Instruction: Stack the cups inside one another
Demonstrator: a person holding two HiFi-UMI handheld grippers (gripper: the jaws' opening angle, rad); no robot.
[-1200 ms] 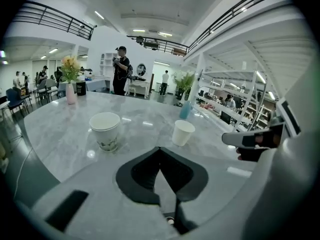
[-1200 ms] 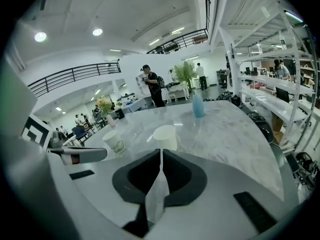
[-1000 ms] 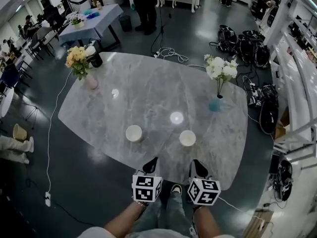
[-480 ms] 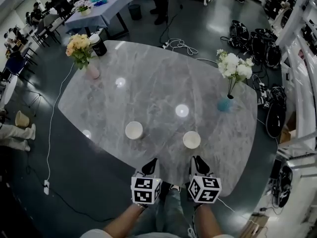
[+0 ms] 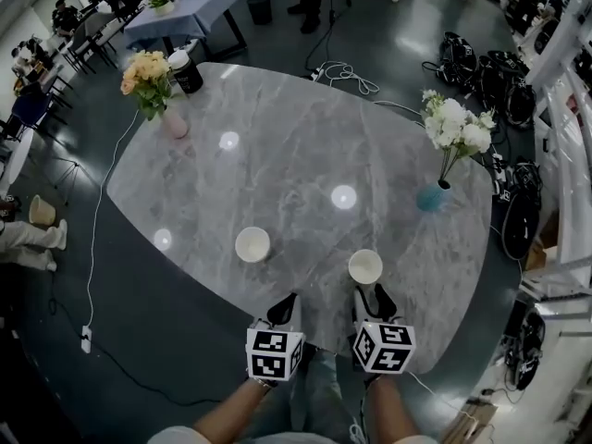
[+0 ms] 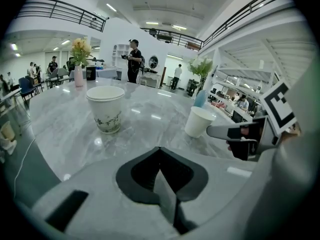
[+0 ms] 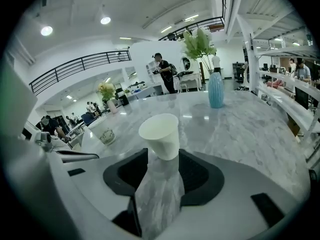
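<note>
Cups first, head view: the plain cup [image 5: 365,266] stands upright close to the near edge of the table [image 5: 277,155], right of centre. The patterned cup [image 5: 252,244] stands to its left by the same edge, the two apart. The right gripper [image 5: 374,302] sits just behind the plain cup and in line with it. The left gripper [image 5: 283,310] hangs over the near edge, behind and slightly right of the patterned cup, clear of it. Left gripper view: its jaws are pressed together with nothing in them. The patterned cup [image 6: 106,109] lies ahead to the left and shows a doubled rim, so I judge it may already hold a cup. The plain cup [image 6: 199,121] lies ahead to the right. Right gripper view: the jaws have just been opening and stand moderately apart. The plain cup [image 7: 161,135] is upright at their mouth, long axis vertical, foot between the tips, pads not pressing on it. My read: the right hand is the nearer one, and it needs a short push forward before closing on the cup's wall.
</note>
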